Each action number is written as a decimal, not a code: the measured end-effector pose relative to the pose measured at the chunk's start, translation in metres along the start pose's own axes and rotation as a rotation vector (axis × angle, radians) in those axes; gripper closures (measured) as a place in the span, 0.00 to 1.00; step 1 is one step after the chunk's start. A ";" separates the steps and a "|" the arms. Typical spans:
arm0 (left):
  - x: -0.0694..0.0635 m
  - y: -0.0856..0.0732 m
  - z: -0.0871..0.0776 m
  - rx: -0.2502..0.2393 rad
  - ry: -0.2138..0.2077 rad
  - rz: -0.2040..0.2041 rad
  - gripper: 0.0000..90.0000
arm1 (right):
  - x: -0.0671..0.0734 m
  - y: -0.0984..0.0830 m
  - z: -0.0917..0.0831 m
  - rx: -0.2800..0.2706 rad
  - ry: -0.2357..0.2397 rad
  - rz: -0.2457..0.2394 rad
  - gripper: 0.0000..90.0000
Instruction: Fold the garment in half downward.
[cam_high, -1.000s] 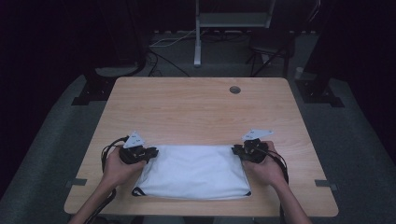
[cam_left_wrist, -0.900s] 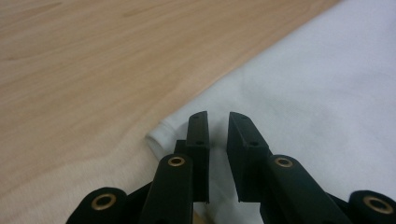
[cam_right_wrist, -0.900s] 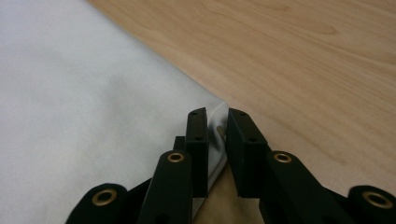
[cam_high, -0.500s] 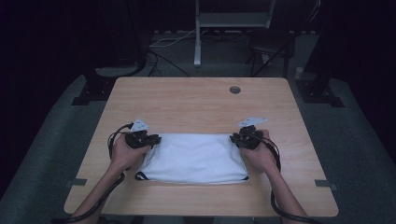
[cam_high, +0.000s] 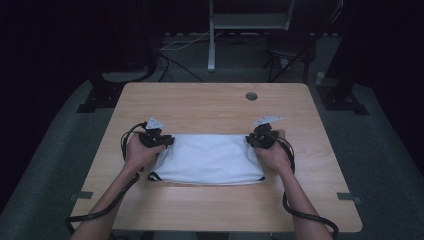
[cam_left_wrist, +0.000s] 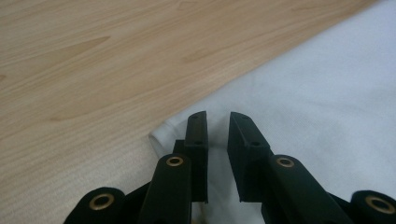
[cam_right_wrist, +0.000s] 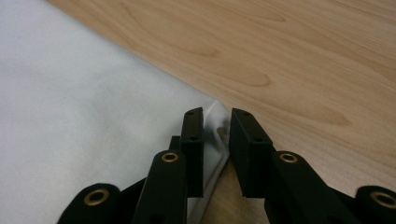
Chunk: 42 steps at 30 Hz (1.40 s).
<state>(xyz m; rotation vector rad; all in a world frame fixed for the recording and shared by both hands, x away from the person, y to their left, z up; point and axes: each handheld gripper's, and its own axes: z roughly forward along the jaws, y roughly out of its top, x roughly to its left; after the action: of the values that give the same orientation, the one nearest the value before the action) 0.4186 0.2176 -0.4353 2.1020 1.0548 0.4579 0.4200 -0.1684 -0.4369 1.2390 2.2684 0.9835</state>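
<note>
We have the white cloth (cam_high: 207, 158) folded flat on the surface, toward its near edge. Our left tongs (cam_left_wrist: 217, 135) and right tongs (cam_right_wrist: 215, 133) sit at its far corners, jaws slightly apart, pads off the fabric, gripping nothing. This fold looks done; any further fold or smoothing remains.

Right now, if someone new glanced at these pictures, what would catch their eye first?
The folded white cloth stands out first, lying flat on the near half of the pale wooden table against a dark room. Next come the two hands at its far corners: the left gripper and the right gripper each have their black jaws slightly parted with a corner of the cloth between them.
</note>
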 end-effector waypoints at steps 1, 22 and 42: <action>0.001 0.001 0.001 -0.002 0.001 -0.005 0.87 | -0.001 0.001 0.001 0.001 -0.002 -0.001 0.83; -0.008 -0.012 -0.019 -0.067 0.066 -0.039 0.35 | 0.003 -0.005 -0.011 -0.057 -0.066 0.015 0.46; -0.048 -0.074 -0.111 -0.269 -0.007 -0.066 0.23 | 0.024 -0.056 -0.086 -0.183 0.023 0.025 0.27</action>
<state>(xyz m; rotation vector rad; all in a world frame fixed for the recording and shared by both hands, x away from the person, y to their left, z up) 0.2844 0.2587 -0.4149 1.8258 0.9954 0.5285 0.3222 -0.2033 -0.4186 1.1859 2.1300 1.1901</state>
